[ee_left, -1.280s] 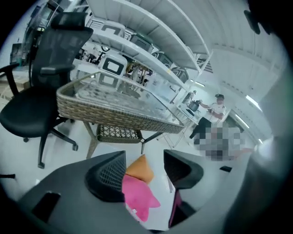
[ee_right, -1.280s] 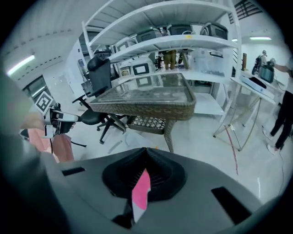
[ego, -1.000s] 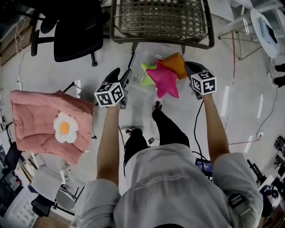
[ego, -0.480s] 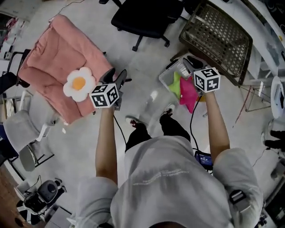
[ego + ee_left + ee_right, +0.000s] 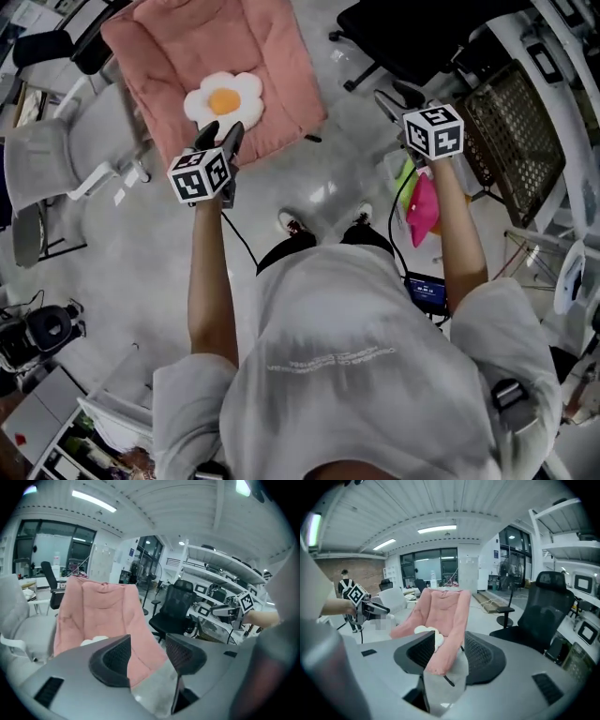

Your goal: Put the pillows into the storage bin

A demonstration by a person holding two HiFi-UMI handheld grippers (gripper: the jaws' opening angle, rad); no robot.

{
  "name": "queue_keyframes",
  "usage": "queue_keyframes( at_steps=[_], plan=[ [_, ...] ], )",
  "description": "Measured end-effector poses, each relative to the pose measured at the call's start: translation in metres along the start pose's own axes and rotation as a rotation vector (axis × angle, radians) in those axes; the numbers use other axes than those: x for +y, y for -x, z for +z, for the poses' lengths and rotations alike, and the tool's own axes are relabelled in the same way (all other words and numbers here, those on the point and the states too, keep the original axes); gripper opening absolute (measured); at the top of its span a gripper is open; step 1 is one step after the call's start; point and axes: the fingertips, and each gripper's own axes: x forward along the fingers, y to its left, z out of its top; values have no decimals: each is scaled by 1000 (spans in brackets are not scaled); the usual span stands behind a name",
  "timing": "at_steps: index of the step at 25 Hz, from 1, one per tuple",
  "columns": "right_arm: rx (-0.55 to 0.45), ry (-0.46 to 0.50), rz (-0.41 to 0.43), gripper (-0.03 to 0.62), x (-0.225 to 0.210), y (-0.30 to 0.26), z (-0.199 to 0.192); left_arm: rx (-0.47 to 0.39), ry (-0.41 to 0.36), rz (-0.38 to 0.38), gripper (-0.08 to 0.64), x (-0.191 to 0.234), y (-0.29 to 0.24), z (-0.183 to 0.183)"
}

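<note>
Flower pillow (image 5: pixel 223 100) on pink chair (image 5: pixel 272 56), left tongs (image 5: pixel 223 131) near

The quilted chair cushion (image 5: pixel 234 37) is dusty pink. The flower pillow (image 5: pixel 223 98) has white petals round an orange-yellow centre. The pink pillow (image 5: pixel 422 208) is bright magenta and the green pillow (image 5: pixel 405 178) is lime. The office chair (image 5: pixel 412 33) is black, and the wire basket (image 5: pixel 511 131) is a dark open mesh. The floor (image 5: pixel 122 244) is pale, glossy grey. The left gripper (image 5: pixel 221 133) bears a cube of black-and-white square markers. Its fingers (image 5: pixel 115 660) are dark grey and finely gridded. The person's shirt (image 5: pixel 356 375) is light grey.
</note>
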Motion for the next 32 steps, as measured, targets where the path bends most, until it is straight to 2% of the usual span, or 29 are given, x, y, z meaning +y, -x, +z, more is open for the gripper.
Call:
queue_keyframes(
  at_steps=[4, 8, 12, 15, 18, 24, 28, 32],
  plan=[
    [32, 68, 126, 219, 55, -61, 31, -25, 91, 96, 250, 57, 37, -14],
    [108, 102, 247, 232, 107, -125, 39, -13, 170, 150, 250, 103, 55, -31],
    [236, 98, 389, 256, 149, -195, 27, 15, 279, 220, 250, 138, 61, -62],
    [321, 127, 457, 261, 166, -245, 10, 30, 386, 260, 250, 155, 55, -86],
    [399, 150, 504, 267, 172, -294, -5, 61, 465, 283, 250, 171, 37, -102],
    [533, 161, 548, 290, 158, -393, -32, 154, 561, 299, 250, 199, -24, -123],
    [625, 136, 571, 298, 147, -442, -54, 207, 663, 292, 250, 212, -70, -141],
    [685, 108, 583, 301, 141, -479, -71, 257, 711, 296, 259, 230, -113, -158]
  ],
)
